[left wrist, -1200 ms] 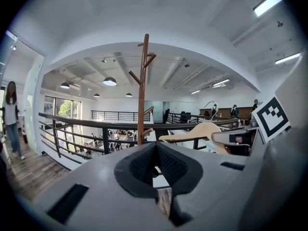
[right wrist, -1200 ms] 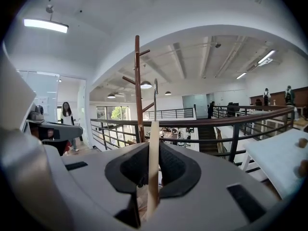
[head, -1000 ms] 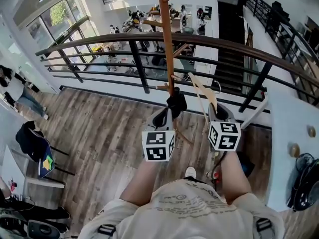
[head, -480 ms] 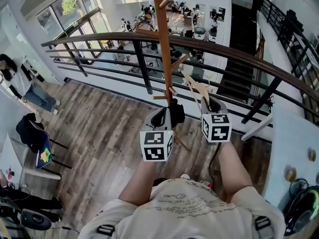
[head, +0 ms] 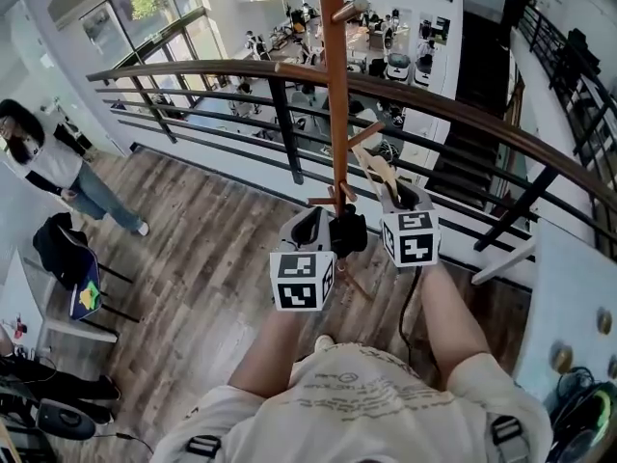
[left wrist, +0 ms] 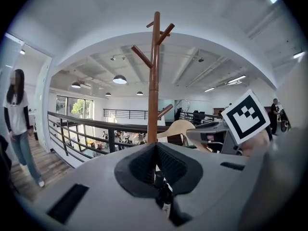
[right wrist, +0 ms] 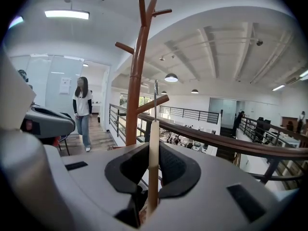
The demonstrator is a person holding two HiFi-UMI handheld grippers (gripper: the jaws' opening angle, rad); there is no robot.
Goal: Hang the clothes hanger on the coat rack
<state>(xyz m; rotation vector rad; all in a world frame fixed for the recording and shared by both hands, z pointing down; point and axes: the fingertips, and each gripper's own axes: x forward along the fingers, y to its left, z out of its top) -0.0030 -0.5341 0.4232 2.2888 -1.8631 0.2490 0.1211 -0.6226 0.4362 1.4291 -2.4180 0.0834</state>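
Note:
The brown wooden coat rack (head: 335,114) stands right in front of me, its pole rising past angled pegs. My right gripper (head: 400,199) is shut on the pale wooden clothes hanger (head: 378,170), just right of the pole. In the right gripper view the hanger (right wrist: 153,162) stands edge-on between the jaws, with its metal hook above and the rack (right wrist: 134,81) close behind to the left. My left gripper (head: 345,230) sits low against the pole with its jaws shut and nothing visible between them. From the left gripper view (left wrist: 155,150), the rack (left wrist: 153,81) rises straight ahead and the hanger (left wrist: 178,128) is at right.
A dark curved railing (head: 463,114) runs behind the rack, with an open lower floor beyond it. A person (head: 48,162) stands on the wooden floor at left, near a chair draped in dark clothes (head: 63,258). A white counter (head: 569,297) lies at right.
My right gripper has carried the hanger left and up, closer to the rack's pole. The left gripper stays by the pole. The person at left has walked further into view.

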